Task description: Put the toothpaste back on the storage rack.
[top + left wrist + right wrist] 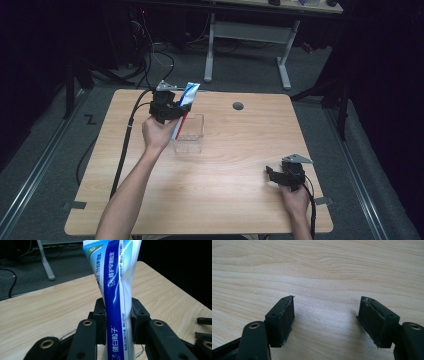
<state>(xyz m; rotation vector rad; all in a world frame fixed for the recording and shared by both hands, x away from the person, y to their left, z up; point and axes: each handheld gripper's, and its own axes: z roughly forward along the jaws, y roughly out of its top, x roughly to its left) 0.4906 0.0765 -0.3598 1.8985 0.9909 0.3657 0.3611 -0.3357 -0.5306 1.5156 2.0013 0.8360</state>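
Left tongs (pixel 118 322) (clamping toothpaste tube (pixel 113 290)) hover above clear box (pixel 189 134).

The toothpaste tube (pixel 117 297) is running off the left gripper view's top and bottom edges — its cap end is staying unseen. In the high view, the tube's (pixel 186 102) lower part is disappearing behind the left gripper (pixel 167 107) — the tube's print is too small to read there.
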